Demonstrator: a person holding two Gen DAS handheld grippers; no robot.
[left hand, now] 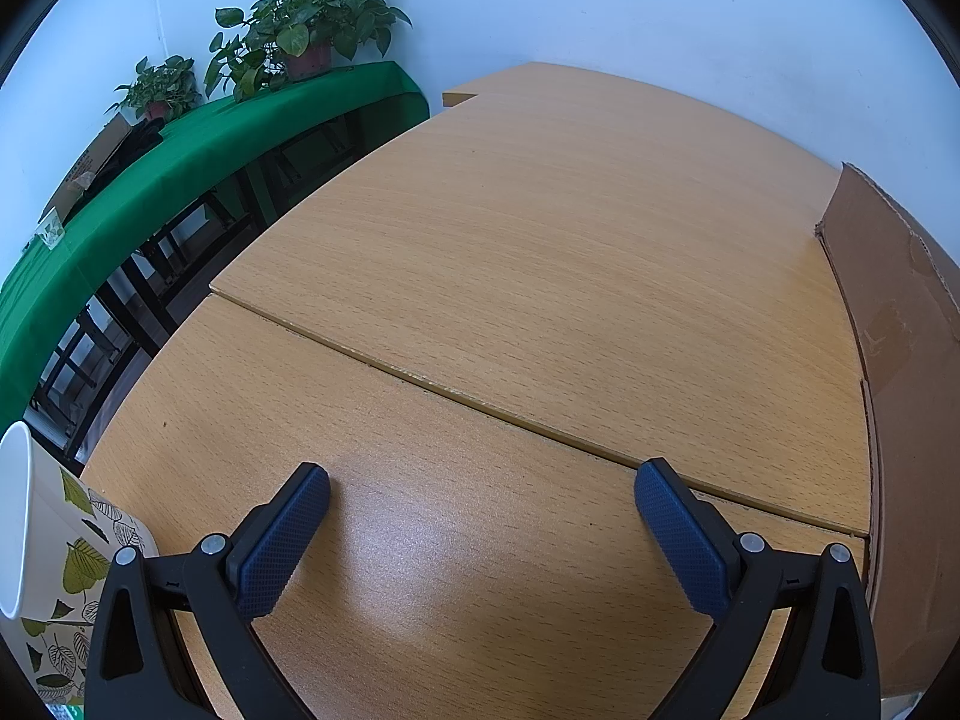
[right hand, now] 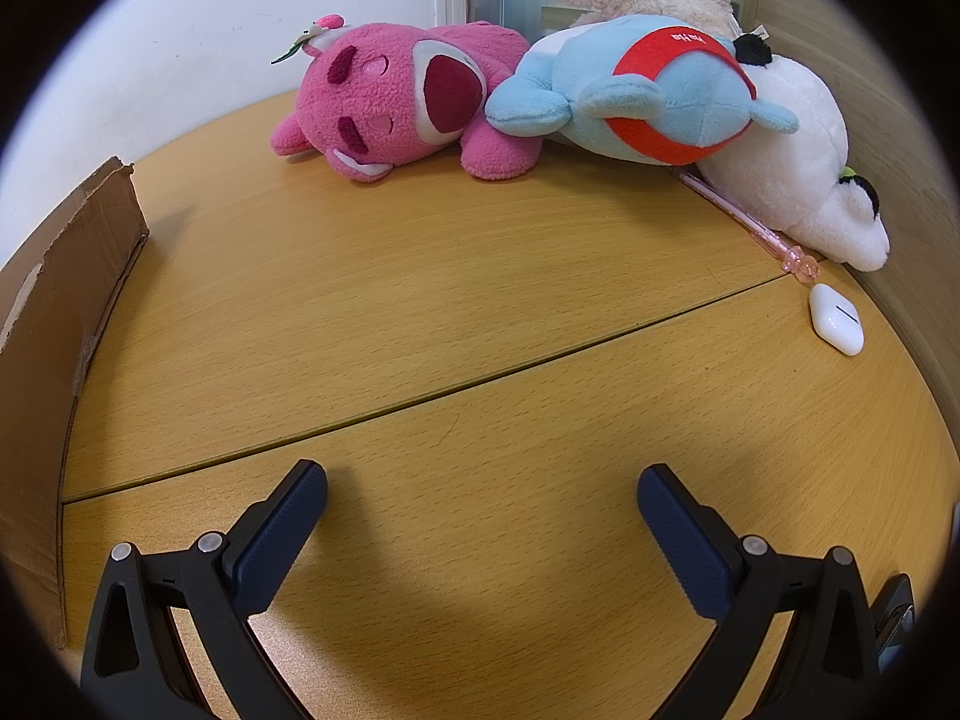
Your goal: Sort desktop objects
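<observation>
left gripper (left hand: pixel 483 489) spread, empty | right gripper (right hand: pixel 483 492) spread, empty | plush toys (right hand: pixel 396 99) far

Right wrist view: three plush toys (right hand: pixel 540 96) piled along far edge of desk (right hand: pixel 420 312), upper centre to upper right — pen (right hand: pixel 750 222) partly under rightmost toy, earbud case (right hand: pixel 836 319) just beyond pen tip, right edge. Cardboard box (right hand: pixel 54 324) at left.

Left wrist view: paper cup (left hand: pixel 42 546) lower left, potted plants (left hand: pixel 300 30) upper left on side table (left hand: pixel 180 162).

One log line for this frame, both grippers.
left gripper: open, empty | right gripper: open, empty | pink plush bear, white earbud case: untouched on wooden desk | brown cardboard box: between grippers
</observation>
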